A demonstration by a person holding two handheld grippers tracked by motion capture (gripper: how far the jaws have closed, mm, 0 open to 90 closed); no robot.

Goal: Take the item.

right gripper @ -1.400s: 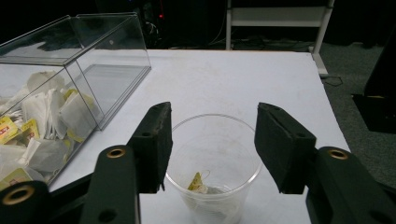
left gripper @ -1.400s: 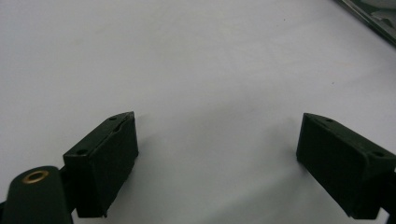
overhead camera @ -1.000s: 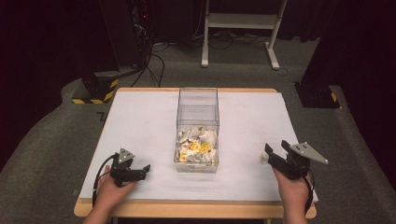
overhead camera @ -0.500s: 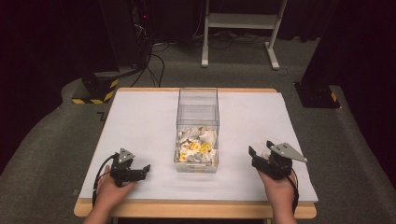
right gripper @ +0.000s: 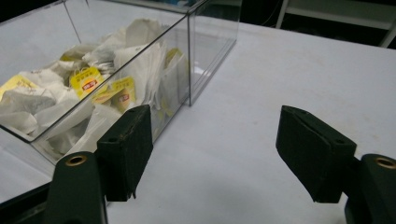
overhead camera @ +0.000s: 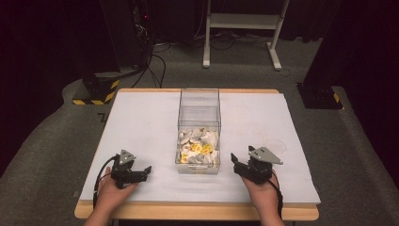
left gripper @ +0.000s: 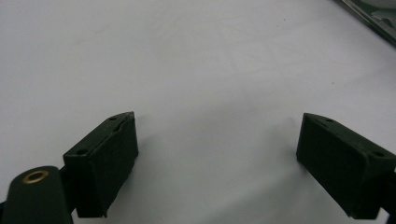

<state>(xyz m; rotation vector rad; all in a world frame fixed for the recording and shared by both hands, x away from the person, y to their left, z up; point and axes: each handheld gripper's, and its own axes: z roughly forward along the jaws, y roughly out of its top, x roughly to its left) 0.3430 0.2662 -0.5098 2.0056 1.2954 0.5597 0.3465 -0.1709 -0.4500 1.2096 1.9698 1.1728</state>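
The box (overhead camera: 199, 129) of tea bags (overhead camera: 200, 147) sits mid-counter (overhead camera: 141, 117), its long axis running from 12 to 6 o'clock, with the bags heaped in the near half and the far half bare. The right claw (overhead camera: 242, 165) is the nearer one: it hovers just beside the box's near right corner, released, jaws spread wide with nothing between them. From that claw the bags lie at about 10 o'clock, across the clear wall. In the right gripper view the box (right gripper: 140, 70) stands just past the left jaw, and the yellow-tagged bags (right gripper: 88, 79) press against the glass. The left claw (overhead camera: 141, 172) rests low on the counter at about 8 o'clock from the box, also released and holding nothing, a little farther from the box than the right one; the left gripper view shows its jaws (left gripper: 215, 154) apart over bare counter. Judging by this, the right claw has to rise over the rim and come down from above, since the wall blocks a straight reach.
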